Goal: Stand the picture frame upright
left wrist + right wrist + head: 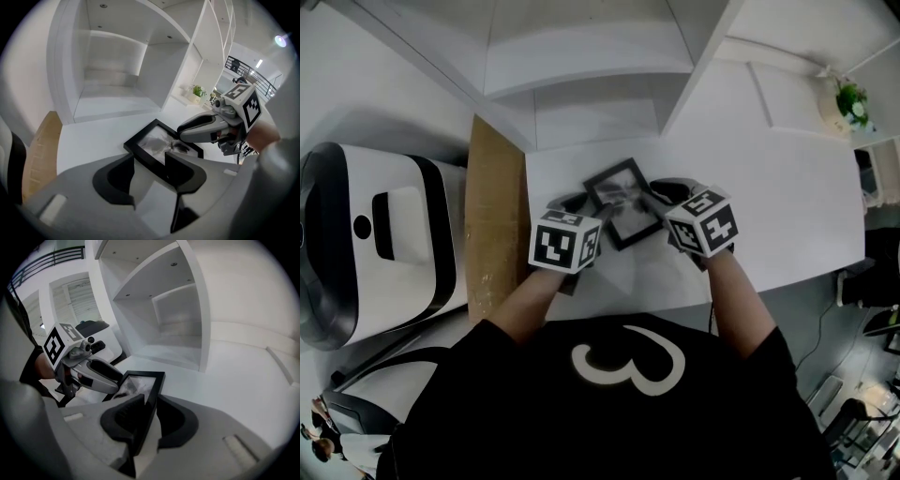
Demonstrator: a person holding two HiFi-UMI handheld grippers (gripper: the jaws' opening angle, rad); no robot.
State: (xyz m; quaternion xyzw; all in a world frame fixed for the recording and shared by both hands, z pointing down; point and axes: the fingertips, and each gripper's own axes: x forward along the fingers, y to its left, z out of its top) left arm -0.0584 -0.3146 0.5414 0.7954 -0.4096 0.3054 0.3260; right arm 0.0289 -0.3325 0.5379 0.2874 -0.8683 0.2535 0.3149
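While pinching the picture frame [625, 208] by its right-hand rail, presses both pads [125, 417] of the right gripper [151, 401] against that black rail, one from the glass side and one from the outer side. Straddles the frame's near left rail with the left gripper [149, 161], fingers [115, 179] spread and not plainly pressing (one over the glass, the other outside the rail). Shows a grey, blurred print under the frame's glass. Finds the frame face up and low on the white table [769, 187] beneath it, turned corner-on like a diamond in the head view, not standing; cannot tell whether any edge is lifted.

Just behind the frame's near left corner, the left marker cube [565, 242]; just behind its near right corner, the right marker cube [705, 222]. From both cubes back along bare forearms [741, 300] to a black shirt [628, 403] with a white 3, all on the frame's near side.

Directly beyond the frame's far side, a white shelf unit [581, 66] with open compartments facing it. Left of the frame, a brown board [492, 216]; farther left again, a white-and-black machine [375, 244]. Well off to the frame's far right, a small potted plant [851, 101].
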